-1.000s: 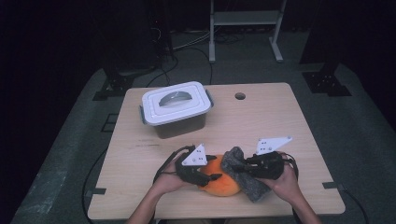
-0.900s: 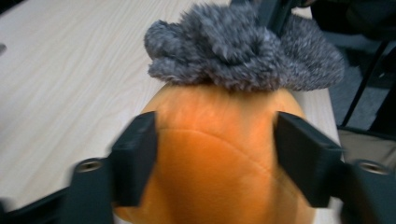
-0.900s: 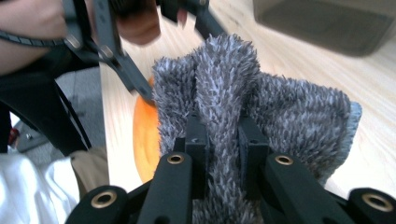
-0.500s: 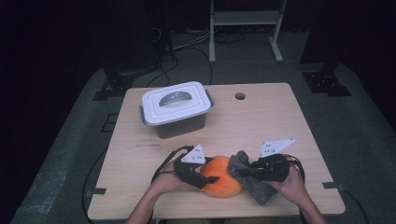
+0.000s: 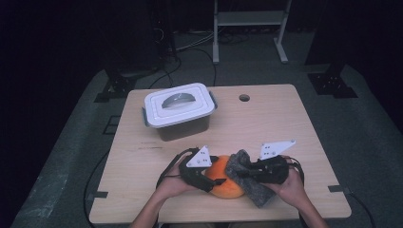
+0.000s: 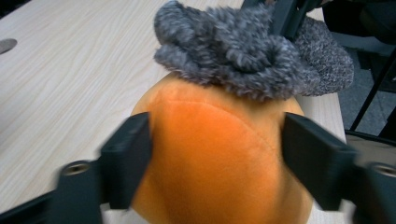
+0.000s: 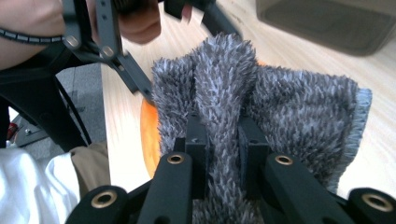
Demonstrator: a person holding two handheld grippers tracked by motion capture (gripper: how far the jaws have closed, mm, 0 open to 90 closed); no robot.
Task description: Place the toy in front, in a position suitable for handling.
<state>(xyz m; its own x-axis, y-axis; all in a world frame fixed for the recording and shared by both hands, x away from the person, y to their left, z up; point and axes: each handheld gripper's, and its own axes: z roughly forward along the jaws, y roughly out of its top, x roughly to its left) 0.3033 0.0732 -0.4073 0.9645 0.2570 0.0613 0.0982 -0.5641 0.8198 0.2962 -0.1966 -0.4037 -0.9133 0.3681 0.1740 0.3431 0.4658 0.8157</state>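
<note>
Right gripper [image 7: 219, 140] pinching grey fuzzy cloth [image 7: 261, 98] over orange plush ball [image 6: 210, 154]; left gripper [image 6: 217, 154] jaws just spreading around ball. Wiping underway, bin [image 5: 179, 110] lidded, untouched.

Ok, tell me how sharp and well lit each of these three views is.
High view: dim, room black beyond the table, detail soft. Left gripper view: bright; both jaws smeared by blur beside the orange plush, grey cloth slightly soft. Right gripper view: cloth fibres crisp at the jaws, the hand behind blurred.
</note>
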